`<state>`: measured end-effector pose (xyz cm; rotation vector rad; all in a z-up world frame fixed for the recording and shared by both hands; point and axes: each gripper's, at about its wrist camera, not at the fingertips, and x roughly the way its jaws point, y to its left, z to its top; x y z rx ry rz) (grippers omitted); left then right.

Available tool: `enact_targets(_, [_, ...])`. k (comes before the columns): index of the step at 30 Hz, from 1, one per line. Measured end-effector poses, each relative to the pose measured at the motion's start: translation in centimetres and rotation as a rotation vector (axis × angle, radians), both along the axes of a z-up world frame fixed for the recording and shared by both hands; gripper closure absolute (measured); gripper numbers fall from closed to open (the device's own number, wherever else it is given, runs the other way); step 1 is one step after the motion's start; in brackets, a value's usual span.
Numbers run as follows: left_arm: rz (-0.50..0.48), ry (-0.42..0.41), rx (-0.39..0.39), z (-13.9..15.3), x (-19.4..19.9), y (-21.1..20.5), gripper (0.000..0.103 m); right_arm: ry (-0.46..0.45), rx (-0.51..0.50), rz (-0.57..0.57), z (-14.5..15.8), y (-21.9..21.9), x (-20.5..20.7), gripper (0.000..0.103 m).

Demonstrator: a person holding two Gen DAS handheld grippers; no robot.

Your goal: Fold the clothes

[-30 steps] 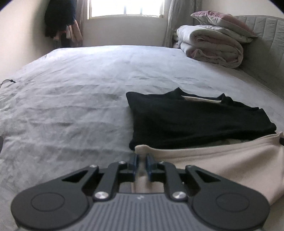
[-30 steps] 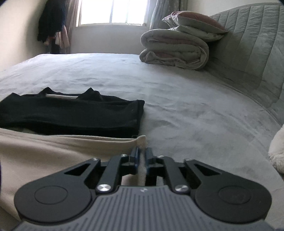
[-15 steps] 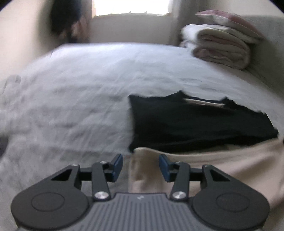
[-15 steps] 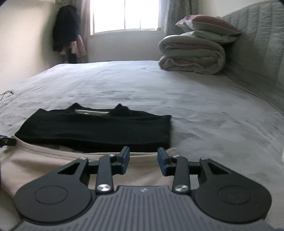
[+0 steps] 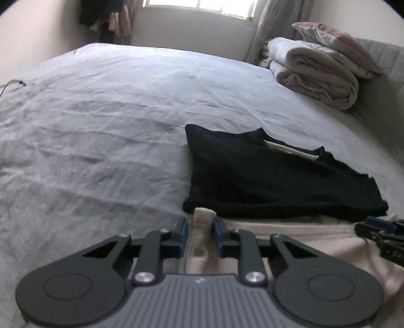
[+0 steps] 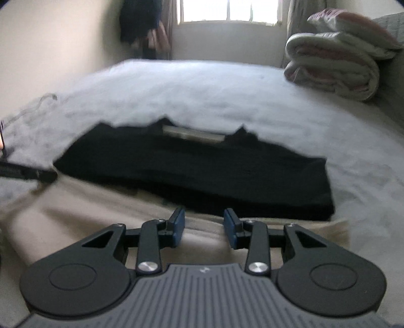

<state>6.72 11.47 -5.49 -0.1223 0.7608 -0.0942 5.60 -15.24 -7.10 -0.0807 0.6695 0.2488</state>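
**Q:** Nearest the left wrist camera, at 6 o'clock, what does the left gripper [image 5: 200, 233] hold?

**A:** Its blue pads stand close together with a bunched corner of the beige garment [image 5: 303, 242] pinched between them; a tuft of cloth projects above the pads. A corner grip of this kind probably serves to carry an edge over for a fold.

**Q:** State of the right gripper [image 6: 204, 228]?

**A:** Fingers spread apart, nothing between them. It hovers over the beige garment [image 6: 101, 209], which lies spread across the near part of the bed. In the left view the right gripper's tip shows at 3 o'clock, above the same cloth.

**Q:** What lies beyond, toward 12 o'clock?

**A:** A black shirt [image 5: 265, 176], folded into a flat rectangle, collar away from the cameras, resting on the grey bed sheet [image 5: 113, 113]. Its near edge touches or overlaps the beige garment; which is not determinable. Folded so, it already lies as the task requires.

**Q:** Farther still?

**A:** At 2 o'clock, a rolled duvet [image 5: 315, 73] with a pillow [image 5: 338, 40] on top, stacked against the headboard, well apart from the work area. At 12 o'clock, a window [image 6: 228, 11].
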Motion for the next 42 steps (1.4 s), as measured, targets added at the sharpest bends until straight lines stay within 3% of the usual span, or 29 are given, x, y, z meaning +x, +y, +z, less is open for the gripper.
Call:
enact_targets(4, [-0.013,-0.019,0.051,0.0,-0.3,-0.4,0.085,0.023,-0.024,0.021,-0.1,0.1,0.0,0.065])
enact_targets(9, [-0.031,-0.057,0.123,0.4,-0.9,-1.3,0.089,0.013,-0.055,0.051,-0.2,0.9,-0.5,0.085])
enact_targets(13, [-0.029,-0.079,0.133,0.6,-1.3,-1.4,0.091,-0.035,-0.066,0.038,-0.5,1.1,-1.0,0.094])
enact_targets(23, [-0.027,-0.202,0.147,1.6,-2.6,-1.7,0.095,-0.211,-0.161,-0.016,-0.3,2.4,-3.0,0.097])
enact_targets(26, [-0.034,-0.227,0.167,1.8,-2.6,-1.9,0.094,-0.250,-0.191,-0.027,-0.3,2.8,-3.1,0.097])
enact_targets(28, [-0.042,-0.197,0.189,1.3,-2.1,-2.1,0.094,-0.244,-0.212,-0.023,-0.6,3.1,-2.8,0.097])
enact_targets(31, [-0.046,-0.132,0.227,0.3,-1.4,-2.4,0.087,-0.182,-0.225,-0.012,-1.6,3.1,-1.9,0.091])
enact_targets(34, [-0.021,-0.133,0.220,0.5,-1.6,-2.1,0.074,-0.185,-0.221,-0.008,-0.9,3.0,-2.0,0.083])
enact_targets(35, [-0.010,-0.151,0.213,0.8,-1.8,-2.0,0.066,-0.185,-0.213,-0.006,-0.6,2.9,-2.2,0.075])
enact_targets(36, [-0.003,-0.178,0.204,1.2,-2.1,-2.0,0.065,-0.185,-0.198,-0.004,-0.2,2.8,-2.3,0.067])
enact_targets(42, [-0.081,-0.207,0.163,1.8,-2.7,-3.1,0.063,-0.137,-0.050,0.030,1.1,2.3,-2.2,0.065])
